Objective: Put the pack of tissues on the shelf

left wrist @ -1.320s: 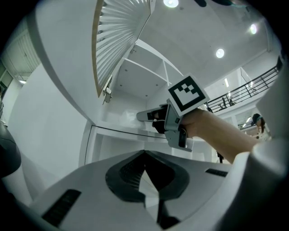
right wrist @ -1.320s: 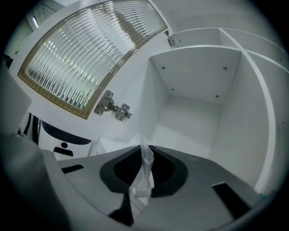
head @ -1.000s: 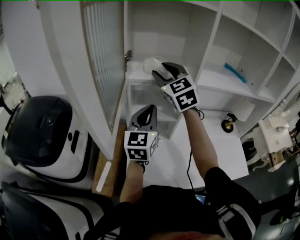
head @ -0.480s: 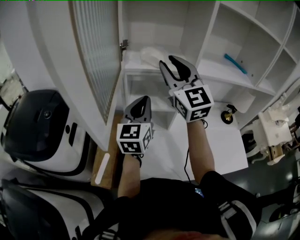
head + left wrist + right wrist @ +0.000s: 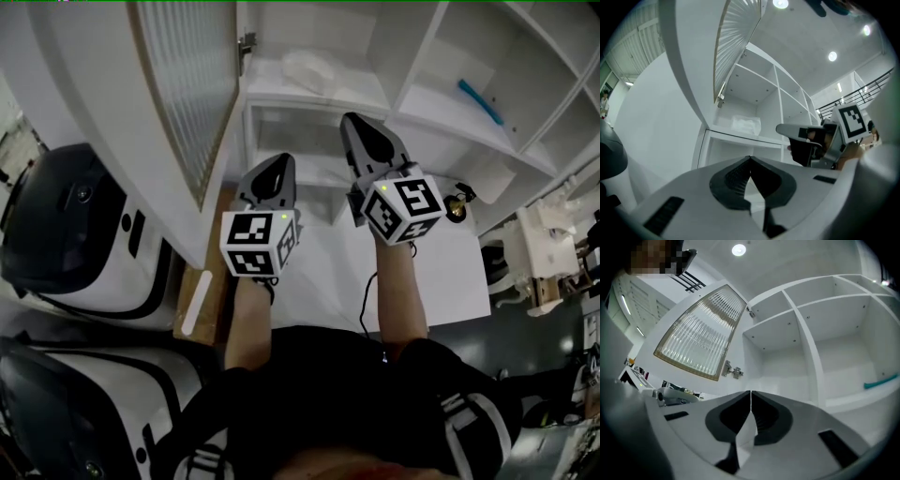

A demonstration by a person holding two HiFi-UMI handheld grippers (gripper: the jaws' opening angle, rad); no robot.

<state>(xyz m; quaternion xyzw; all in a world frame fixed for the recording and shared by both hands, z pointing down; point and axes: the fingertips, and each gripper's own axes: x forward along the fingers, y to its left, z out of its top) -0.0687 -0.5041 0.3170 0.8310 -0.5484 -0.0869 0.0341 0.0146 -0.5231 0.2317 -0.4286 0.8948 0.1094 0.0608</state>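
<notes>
The pack of tissues (image 5: 314, 70), white and soft, lies on the white shelf board (image 5: 328, 97) just right of the open door; it also shows in the left gripper view as the pack of tissues (image 5: 746, 124). My right gripper (image 5: 355, 120) hangs below and in front of that board, apart from the pack. Its jaws are closing and meet at the tips, with nothing between them (image 5: 751, 393). My left gripper (image 5: 278, 161) is lower and to the left, shut and empty (image 5: 750, 158). The right gripper (image 5: 783, 129) shows from the side in the left gripper view.
A cabinet door with ribbed glass (image 5: 187, 84) stands open at the left. A teal object (image 5: 478, 98) lies in the neighbouring compartment. A small brass thing (image 5: 459, 201) sits on the floor at right. A black and white machine (image 5: 75, 244) stands at the left.
The right gripper has pulled back out of the shelf compartment, leaving the tissue pack there, and its jaws have gone from wide to shut. The left gripper stayed shut and shifted slightly.
</notes>
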